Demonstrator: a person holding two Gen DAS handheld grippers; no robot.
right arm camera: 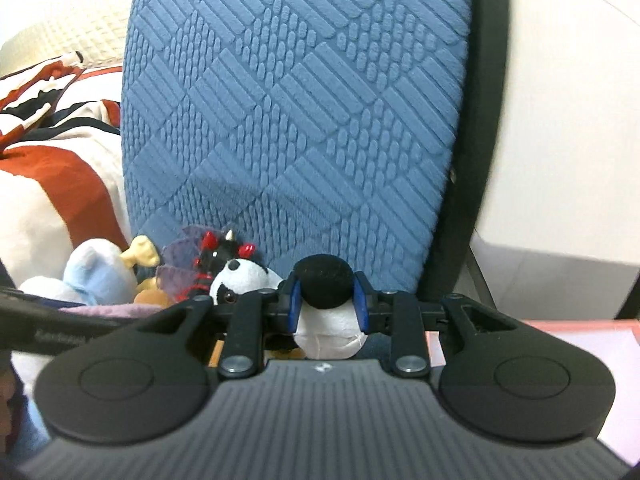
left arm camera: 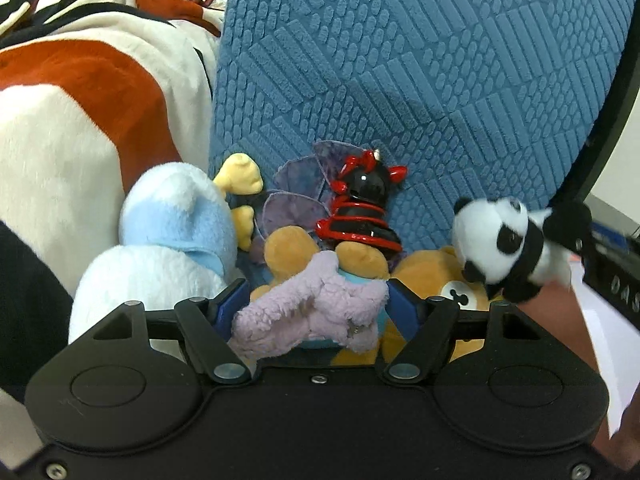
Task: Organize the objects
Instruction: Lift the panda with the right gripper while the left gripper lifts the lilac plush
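My left gripper (left arm camera: 316, 300) is shut on a lilac fleecy plush (left arm camera: 304, 316), held low over a pile of soft toys in front of a blue cushion (left arm camera: 420, 60). The pile holds a white and light-blue plush (left arm camera: 168, 232), a brown bear (left arm camera: 448, 292), a black and red horned figure (left arm camera: 364, 208) with purple wings and a yellow plush (left arm camera: 240, 180). My right gripper (right arm camera: 327, 300) is shut on a panda plush (right arm camera: 328, 308), gripping its black and white body. The panda (left arm camera: 504, 240) hangs at the right of the pile in the left wrist view.
A white, red and black blanket (left arm camera: 80, 80) lies left of the cushion. The cushion (right arm camera: 300, 120) has a black chair frame (right arm camera: 472, 160) along its right side. A pink sheet (right arm camera: 580, 344) lies at the lower right.
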